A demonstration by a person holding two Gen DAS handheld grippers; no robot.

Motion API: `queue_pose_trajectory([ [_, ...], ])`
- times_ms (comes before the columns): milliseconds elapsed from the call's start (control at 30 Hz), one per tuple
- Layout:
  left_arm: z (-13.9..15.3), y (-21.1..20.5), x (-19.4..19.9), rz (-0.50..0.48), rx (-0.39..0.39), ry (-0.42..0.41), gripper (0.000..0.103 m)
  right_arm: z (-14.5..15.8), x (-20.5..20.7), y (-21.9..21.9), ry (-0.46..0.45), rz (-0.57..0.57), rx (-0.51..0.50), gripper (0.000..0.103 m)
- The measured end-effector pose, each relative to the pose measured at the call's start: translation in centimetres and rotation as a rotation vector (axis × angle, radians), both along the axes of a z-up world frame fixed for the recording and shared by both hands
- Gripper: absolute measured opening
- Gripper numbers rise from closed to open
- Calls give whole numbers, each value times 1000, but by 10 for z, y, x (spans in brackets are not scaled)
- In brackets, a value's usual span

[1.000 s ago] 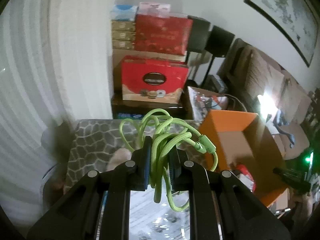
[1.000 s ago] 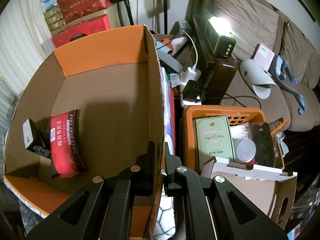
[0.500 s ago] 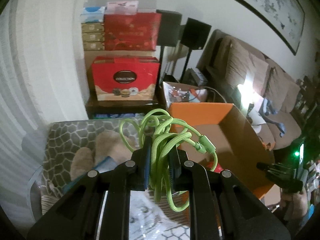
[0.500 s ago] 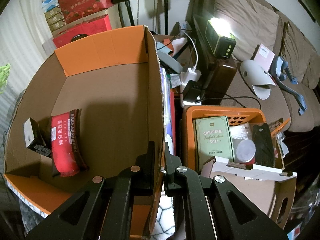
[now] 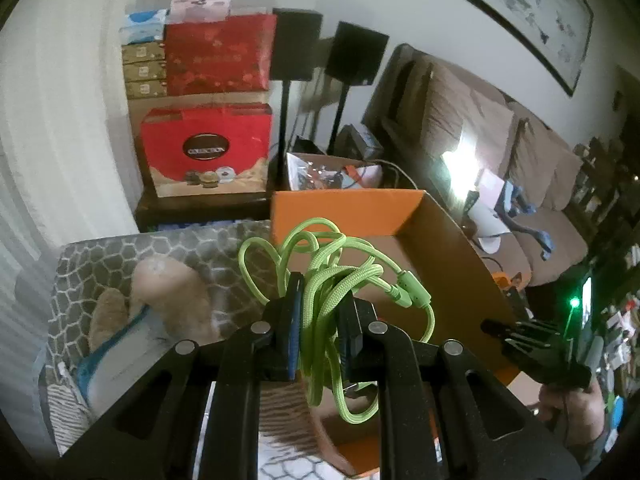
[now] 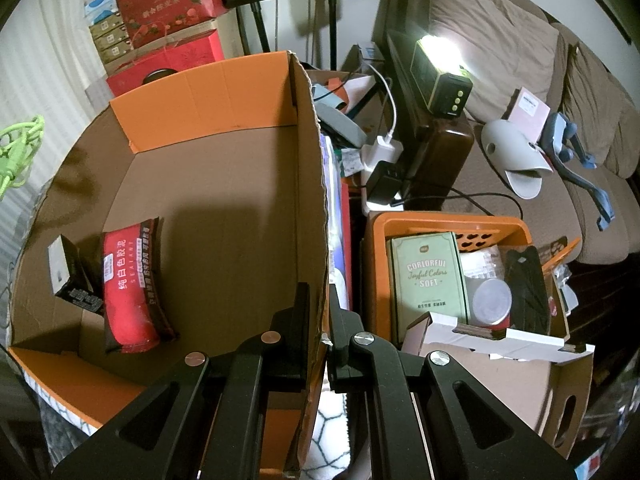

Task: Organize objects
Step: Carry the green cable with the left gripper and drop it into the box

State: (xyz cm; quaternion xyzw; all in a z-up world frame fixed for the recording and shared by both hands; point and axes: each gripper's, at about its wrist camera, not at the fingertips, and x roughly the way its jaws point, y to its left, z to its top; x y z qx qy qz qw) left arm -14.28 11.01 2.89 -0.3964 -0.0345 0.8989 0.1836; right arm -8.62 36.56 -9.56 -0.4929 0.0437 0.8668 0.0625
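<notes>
My left gripper (image 5: 320, 300) is shut on a coiled bright green cable (image 5: 340, 276) and holds it above the near left edge of the orange cardboard box (image 5: 460, 248). The cable also shows at the far left of the right wrist view (image 6: 18, 148). My right gripper (image 6: 320, 300) is shut on the right wall of the same box (image 6: 308, 168). Inside the box lie a red sealant pack (image 6: 128, 280) and a small black-and-white carton (image 6: 68, 276). The right gripper also shows in the left wrist view (image 5: 536, 348).
An orange basket (image 6: 452, 224) with a green box (image 6: 428, 276), a can and dark items sits right of the box. A sofa (image 6: 500, 52), a lamp, chargers and stacked red gift boxes (image 5: 208, 152) stand behind. A grey patterned cushion with slippers (image 5: 160, 296) lies left.
My left gripper has moved right with the green cable, closer to and over the orange box. The right gripper has stayed clamped on the box wall.
</notes>
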Motion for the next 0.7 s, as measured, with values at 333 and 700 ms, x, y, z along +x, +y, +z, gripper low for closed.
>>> queue_pose_trajectory([
  [333,-15,49,1,-51,3,-28,14,0,0,0,0,0,-2,6],
  [700,-45,93,3,-93,17,-101,14,1,-1,-3,1,1,-6,6],
])
